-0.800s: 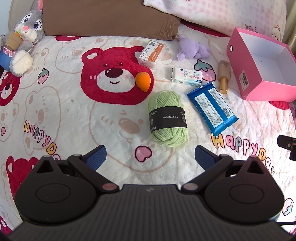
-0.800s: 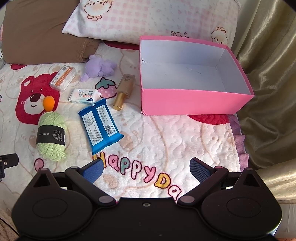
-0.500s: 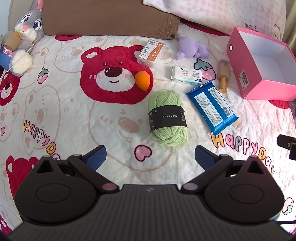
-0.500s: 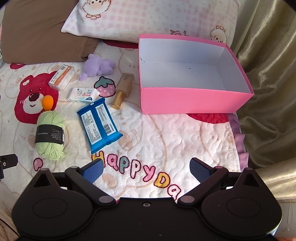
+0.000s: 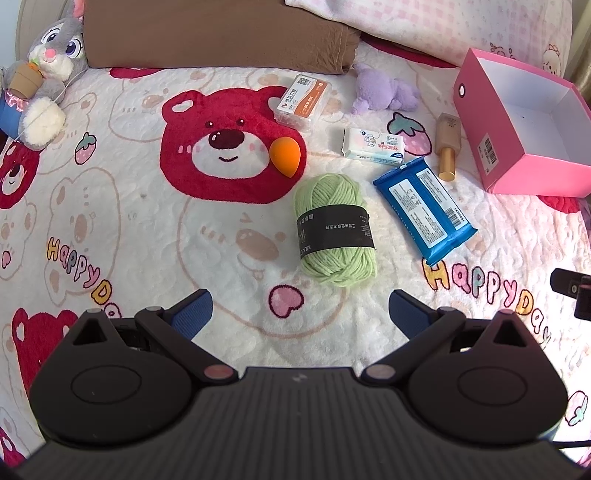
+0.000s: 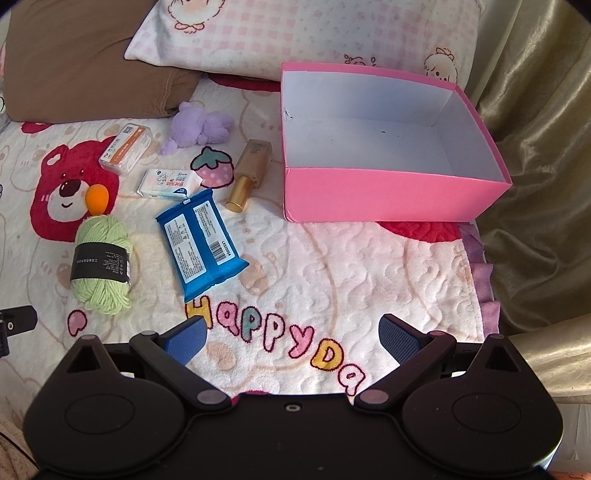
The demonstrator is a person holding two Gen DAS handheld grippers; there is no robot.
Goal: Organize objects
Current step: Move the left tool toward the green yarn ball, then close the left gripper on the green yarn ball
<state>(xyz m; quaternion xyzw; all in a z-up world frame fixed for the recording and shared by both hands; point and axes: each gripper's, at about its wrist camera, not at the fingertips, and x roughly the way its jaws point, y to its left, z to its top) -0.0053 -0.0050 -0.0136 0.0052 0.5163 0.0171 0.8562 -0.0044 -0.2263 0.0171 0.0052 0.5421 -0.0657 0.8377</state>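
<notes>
On the bear-print blanket lie a green yarn skein, a blue wipes pack, an orange sponge, a white tissue pack, a gold bottle, an orange-labelled clear box and a small purple plush. The open pink box stands empty at the right. My left gripper hovers open just short of the yarn. In the right wrist view my right gripper is open over the blanket lettering, short of the wipes pack and the pink box.
A grey rabbit plush sits at the far left. A brown pillow and a pink checked pillow line the back. An olive curtain hangs past the blanket's right edge.
The view from my right gripper has shifted slightly, so the objects sit a little further left. My left gripper has barely moved. Both stay open.
</notes>
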